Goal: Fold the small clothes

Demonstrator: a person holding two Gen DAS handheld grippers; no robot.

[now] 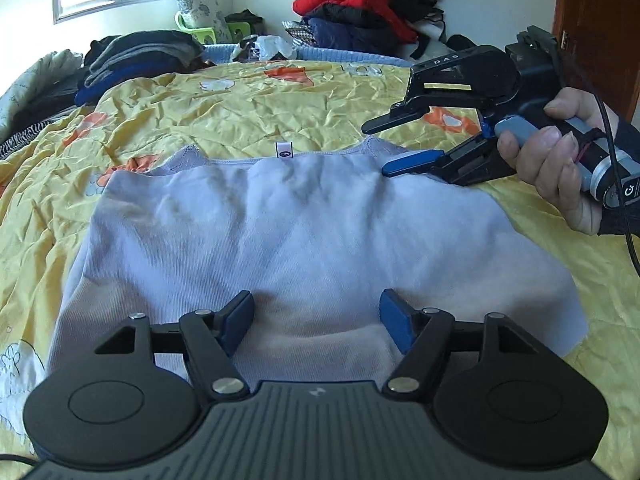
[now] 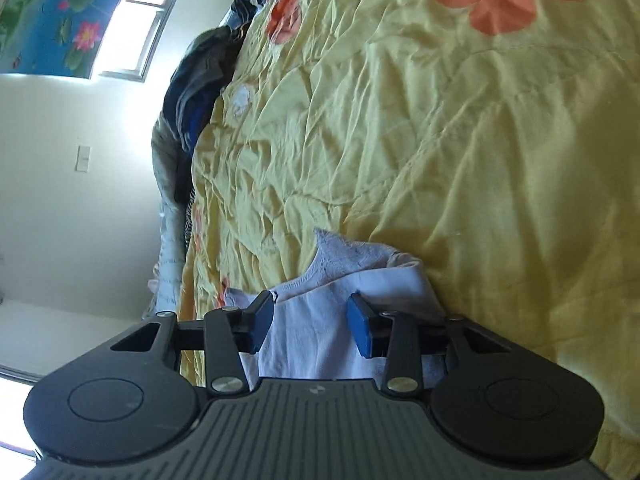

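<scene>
Here both grippers gape over the lilac garment (image 1: pixel 304 220): left gripper (image 1: pixel 318 322) empty, right gripper (image 1: pixel 376 148) seemingly empty.

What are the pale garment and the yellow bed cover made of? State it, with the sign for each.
Garment: looks like a soft ribbed knit, matte pale lilac, with fine lengthwise ribs and a lace-like trim at the neckline; the fibre cannot be told.
Bed cover: looks like a thin woven fabric with a slight sheen, shown by many sharp fine creases and printed orange flowers; possibly cotton or a blend.
</scene>
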